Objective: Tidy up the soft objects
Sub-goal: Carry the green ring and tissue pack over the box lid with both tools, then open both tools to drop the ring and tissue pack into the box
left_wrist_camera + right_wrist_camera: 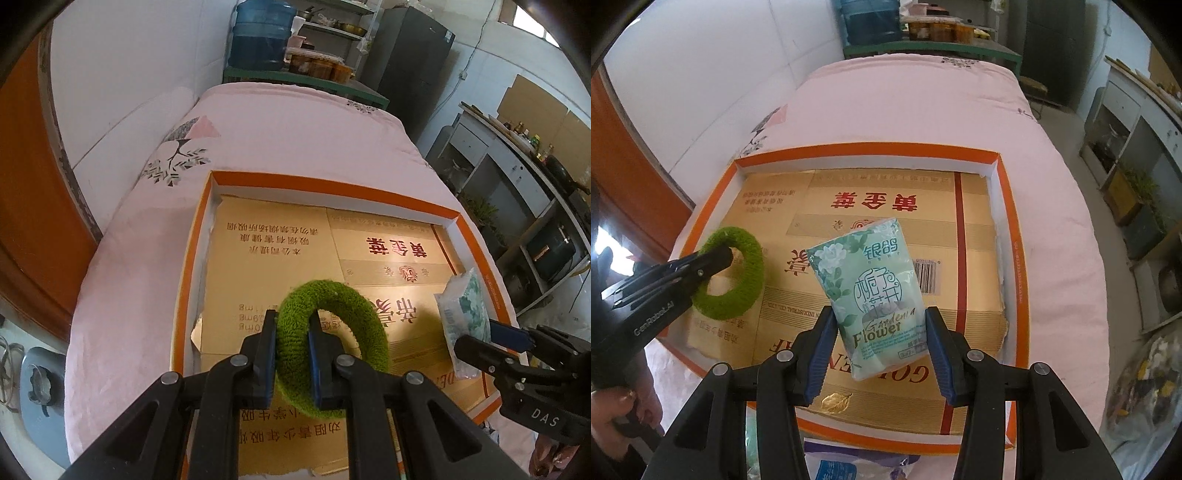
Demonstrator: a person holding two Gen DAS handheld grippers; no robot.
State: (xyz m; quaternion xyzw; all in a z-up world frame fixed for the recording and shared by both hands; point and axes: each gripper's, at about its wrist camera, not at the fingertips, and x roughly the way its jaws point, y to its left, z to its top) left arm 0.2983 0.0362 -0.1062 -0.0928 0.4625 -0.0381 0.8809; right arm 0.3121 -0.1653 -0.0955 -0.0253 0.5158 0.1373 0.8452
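My left gripper (291, 325) is shut on a fuzzy green ring (351, 306), pinching one side of it and holding it above the orange-rimmed box (325, 186). The ring also shows in the right wrist view (738, 273), with the left gripper (720, 254) on it. My right gripper (881, 317) is shut on a pale green tissue pack (871, 284) printed "Gardenia Flower", held over the box (871, 149). The pack (463, 314) and right gripper (480, 339) show at the right of the left wrist view.
The box is lined with flattened gold cardboard (894, 214) and sits on a pink quilt (288, 133) over a bed. More wrapped packs (842, 465) lie just below the box's near edge. A white wall runs along the left; shelves and cabinets (517, 184) stand to the right.
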